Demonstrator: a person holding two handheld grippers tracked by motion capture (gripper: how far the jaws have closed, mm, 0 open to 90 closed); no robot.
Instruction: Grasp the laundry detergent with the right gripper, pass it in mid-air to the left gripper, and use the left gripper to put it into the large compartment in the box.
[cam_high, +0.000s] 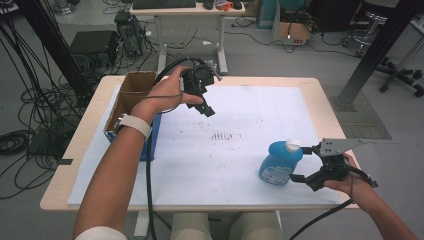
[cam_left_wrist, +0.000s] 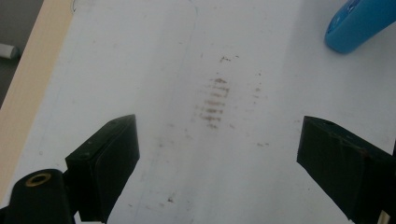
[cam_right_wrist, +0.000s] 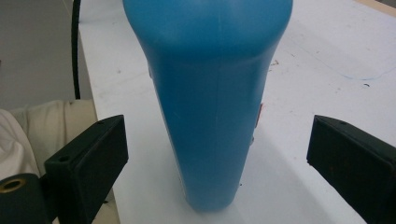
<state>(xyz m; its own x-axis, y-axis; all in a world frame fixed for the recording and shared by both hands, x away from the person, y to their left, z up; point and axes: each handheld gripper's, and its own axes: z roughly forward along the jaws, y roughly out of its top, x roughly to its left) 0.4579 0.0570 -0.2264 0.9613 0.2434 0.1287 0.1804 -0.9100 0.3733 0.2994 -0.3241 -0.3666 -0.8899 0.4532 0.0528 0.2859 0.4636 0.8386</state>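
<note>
A blue bottle (cam_high: 280, 164) with a white cap stands upright near the front right of the white sheet (cam_high: 250, 110). My right gripper (cam_high: 300, 163) is level with the bottle's right side, its jaws spread either side of it. In the right gripper view the bottle (cam_right_wrist: 215, 93) stands between the pads (cam_right_wrist: 88, 158) with a gap on each side, so the right gripper (cam_right_wrist: 217, 156) is open. My left gripper (cam_high: 204, 106) hangs above the sheet's back left, open with nothing between its jaws. The left gripper view looks down past the gripper (cam_left_wrist: 217, 158) to the bottle (cam_left_wrist: 359, 23) at top right.
An open cardboard box (cam_high: 134, 90) with a blue side stands along the table's left edge, just beside my left forearm. Brown smudges (cam_high: 222, 135) mark the middle of the sheet. Behind the table are a desk (cam_high: 190, 10), cables and a black frame post (cam_high: 375, 50).
</note>
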